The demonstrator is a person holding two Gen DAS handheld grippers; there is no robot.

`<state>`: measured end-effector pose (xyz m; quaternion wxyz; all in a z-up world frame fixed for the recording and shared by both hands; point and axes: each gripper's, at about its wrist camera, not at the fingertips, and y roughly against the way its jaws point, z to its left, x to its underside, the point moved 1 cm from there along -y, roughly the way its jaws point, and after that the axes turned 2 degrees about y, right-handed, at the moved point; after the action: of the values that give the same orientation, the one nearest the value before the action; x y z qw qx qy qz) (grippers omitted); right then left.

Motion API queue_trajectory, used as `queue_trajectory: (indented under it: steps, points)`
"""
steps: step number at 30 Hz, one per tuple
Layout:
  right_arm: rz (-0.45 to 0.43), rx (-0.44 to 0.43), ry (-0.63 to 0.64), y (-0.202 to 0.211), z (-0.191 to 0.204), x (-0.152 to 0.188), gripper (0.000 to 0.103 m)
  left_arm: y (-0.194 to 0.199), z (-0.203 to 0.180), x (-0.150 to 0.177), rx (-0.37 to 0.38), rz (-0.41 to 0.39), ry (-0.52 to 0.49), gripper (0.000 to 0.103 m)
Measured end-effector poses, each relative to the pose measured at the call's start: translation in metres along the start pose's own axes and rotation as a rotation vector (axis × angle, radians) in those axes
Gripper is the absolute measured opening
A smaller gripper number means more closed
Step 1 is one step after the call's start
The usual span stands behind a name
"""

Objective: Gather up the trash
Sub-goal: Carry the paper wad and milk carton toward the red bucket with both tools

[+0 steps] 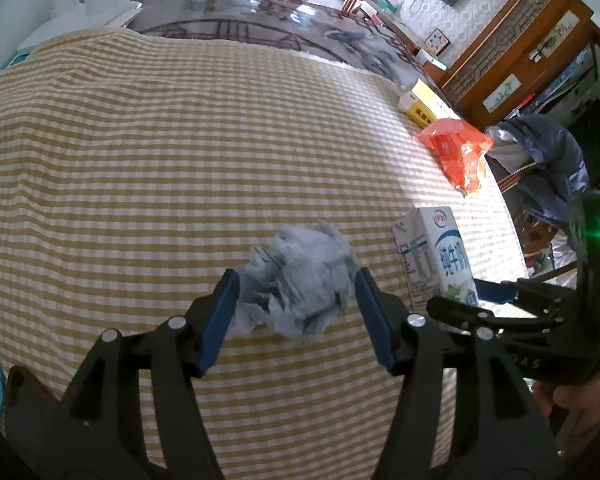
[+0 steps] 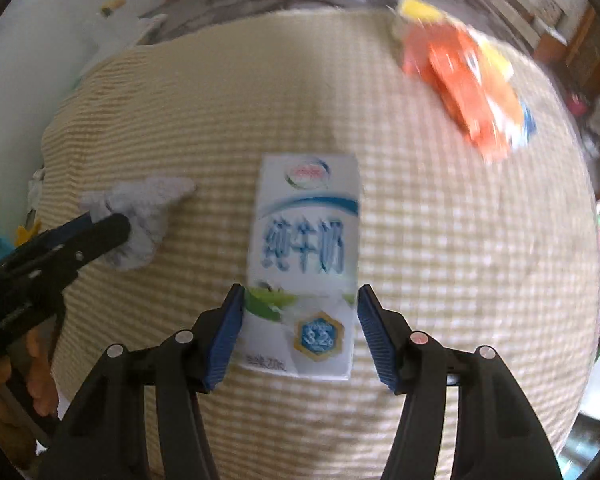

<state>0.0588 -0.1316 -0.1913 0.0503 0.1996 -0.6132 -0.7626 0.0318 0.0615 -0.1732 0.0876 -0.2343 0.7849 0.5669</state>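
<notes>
A crumpled grey paper wad (image 1: 300, 280) lies on the yellow checked tablecloth (image 1: 180, 160). My left gripper (image 1: 297, 284) is open with its blue pads on either side of the wad. A white and blue milk carton (image 2: 306, 256) stands upright to the right of the wad; it also shows in the left wrist view (image 1: 436, 256). My right gripper (image 2: 300, 300) is open, its pads flanking the carton's lower part. An orange plastic wrapper (image 1: 458, 150) and a yellow box (image 1: 422, 104) lie further back right. The right wrist view is blurred.
The table's right edge (image 1: 512, 220) drops off close to the carton, with a chair draped in dark blue cloth (image 1: 548, 160) beyond it. White items (image 1: 88, 4) stand past the cloth's far left corner. Wooden cabinets (image 1: 520, 60) line the right wall.
</notes>
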Motion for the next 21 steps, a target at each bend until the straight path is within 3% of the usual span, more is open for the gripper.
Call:
queue_trajectory:
  steps: [1, 4, 10, 11, 13, 15, 21]
  points:
    - [-0.008, -0.012, -0.028, 0.001, -0.003, 0.002, 0.07, 0.001, -0.002, 0.002, 0.001, 0.0, -0.003, 0.059]
    - [-0.024, -0.004, -0.043, 0.005, -0.005, -0.001, 0.074, 0.002, -0.005, 0.006, -0.006, -0.003, -0.018, 0.067]
    - [-0.046, 0.01, -0.046, 0.002, -0.002, -0.018, 0.079, -0.005, -0.007, 0.009, -0.035, 0.011, -0.026, 0.066]
    - [-0.044, 0.012, -0.041, 0.001, 0.0, -0.019, 0.079, -0.007, -0.006, 0.009, -0.042, 0.014, -0.026, 0.06]
    - [-0.031, 0.01, -0.035, -0.005, 0.002, -0.019, 0.074, -0.009, -0.005, 0.009, -0.04, 0.019, -0.013, 0.055]
    - [-0.009, -0.002, -0.041, -0.01, 0.001, -0.018, 0.053, -0.006, -0.005, 0.008, -0.034, 0.011, -0.003, 0.048]
    - [-0.101, -0.026, -0.07, 0.021, -0.011, -0.017, 0.053, 0.012, -0.011, 0.008, -0.025, -0.036, 0.003, 0.047]
